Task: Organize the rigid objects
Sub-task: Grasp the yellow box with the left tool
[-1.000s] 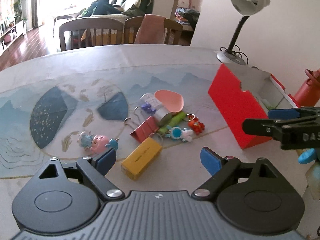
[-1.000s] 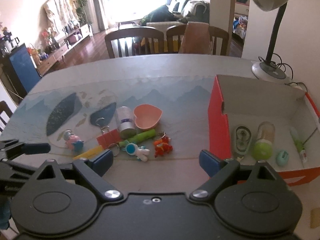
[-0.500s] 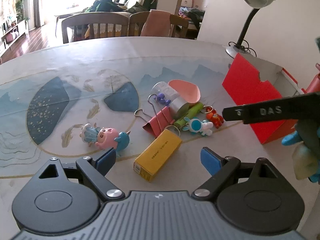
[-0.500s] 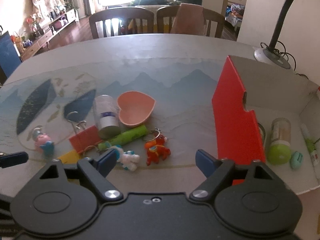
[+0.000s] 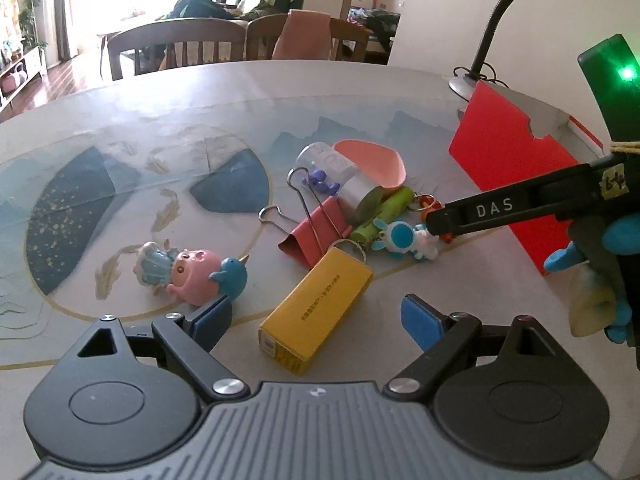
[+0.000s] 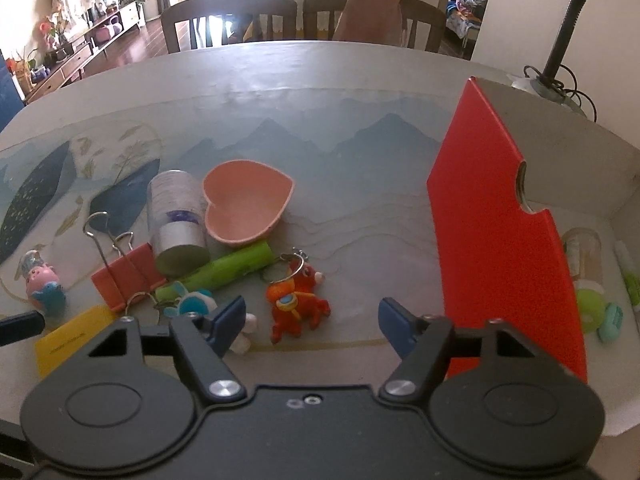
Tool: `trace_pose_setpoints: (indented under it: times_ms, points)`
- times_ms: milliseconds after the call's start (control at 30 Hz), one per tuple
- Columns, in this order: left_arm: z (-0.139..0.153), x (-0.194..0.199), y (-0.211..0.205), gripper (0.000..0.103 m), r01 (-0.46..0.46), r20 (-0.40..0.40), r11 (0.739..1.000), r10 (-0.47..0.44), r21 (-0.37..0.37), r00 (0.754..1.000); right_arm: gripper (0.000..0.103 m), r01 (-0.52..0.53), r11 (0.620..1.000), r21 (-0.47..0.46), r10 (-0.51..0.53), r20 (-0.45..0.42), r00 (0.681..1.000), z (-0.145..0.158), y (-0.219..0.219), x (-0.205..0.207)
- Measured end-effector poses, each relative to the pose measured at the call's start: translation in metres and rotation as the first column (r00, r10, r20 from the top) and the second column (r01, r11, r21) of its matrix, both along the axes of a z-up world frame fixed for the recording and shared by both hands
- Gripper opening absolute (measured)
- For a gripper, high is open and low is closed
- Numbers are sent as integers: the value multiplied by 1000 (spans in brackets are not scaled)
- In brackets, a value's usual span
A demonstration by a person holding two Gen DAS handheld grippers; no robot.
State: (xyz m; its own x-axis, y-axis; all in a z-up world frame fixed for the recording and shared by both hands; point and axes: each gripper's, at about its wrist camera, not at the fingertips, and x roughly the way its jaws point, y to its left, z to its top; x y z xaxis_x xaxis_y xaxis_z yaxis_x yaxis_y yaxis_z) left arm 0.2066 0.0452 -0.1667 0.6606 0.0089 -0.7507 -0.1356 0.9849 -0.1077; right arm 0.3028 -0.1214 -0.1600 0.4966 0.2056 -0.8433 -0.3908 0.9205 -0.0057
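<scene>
The red keychain figure (image 6: 298, 304) lies on the table (image 6: 360, 128) between the blue pads of the right tool (image 6: 310, 322), near their tips; the pads do not touch it, and the jaws have just been closing, now at a middling width. It is a small orange-red animal with a blue patch on its chest and a metal ring at its head. Only the right wrist view shows it whole; in the left wrist view the right tool's black finger marked "DAS" (image 5: 496, 206) crosses in front of it and hides all but its ring.

The right wrist view alone looks into the red box (image 6: 500, 220), where a clear bottle with a green cap (image 6: 586, 272), a small teal piece (image 6: 612, 318) and a white-and-green pen (image 6: 628, 268) lie. The left wrist view alone shows a blue-gloved hand (image 5: 596, 264) gripping the right tool, which slants down toward the pile.

The left tool (image 5: 316, 318) stands wide and bare, tilted down over the yellow box (image 5: 316, 310), which lies between its pads untouched. Beside it are the pink figure with a blue narwhal (image 5: 192, 272), the red binder clip (image 5: 312, 232), the green tube (image 5: 382, 216), the blue-and-white rabbit keychain (image 5: 404, 238), the silver-capped bottle (image 5: 340, 176) and the pink heart dish (image 5: 372, 160).
</scene>
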Motion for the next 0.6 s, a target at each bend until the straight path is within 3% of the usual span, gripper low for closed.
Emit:
trace_pose_setpoints:
  times_ms: [67, 300, 400, 600]
  points:
    - [-2, 2, 0, 92, 0, 0, 1000, 0, -4, 1000, 67, 4, 1000, 0, -4, -3, 1000, -1, 0, 2]
    - [-5, 7, -5, 91, 10, 13, 1000, -10, -3, 1000, 62, 8, 1000, 14, -7, 0, 1000, -4, 1, 9]
    - [-7, 11, -7, 71, 14, 8, 1000, -14, 4, 1000, 55, 12, 1000, 9, -12, -7, 1000, -8, 3, 12]
    - [-10, 15, -12, 61, 25, 1, 999, -25, 31, 1000, 50, -7, 1000, -8, 7, 0, 1000, -14, 5, 8]
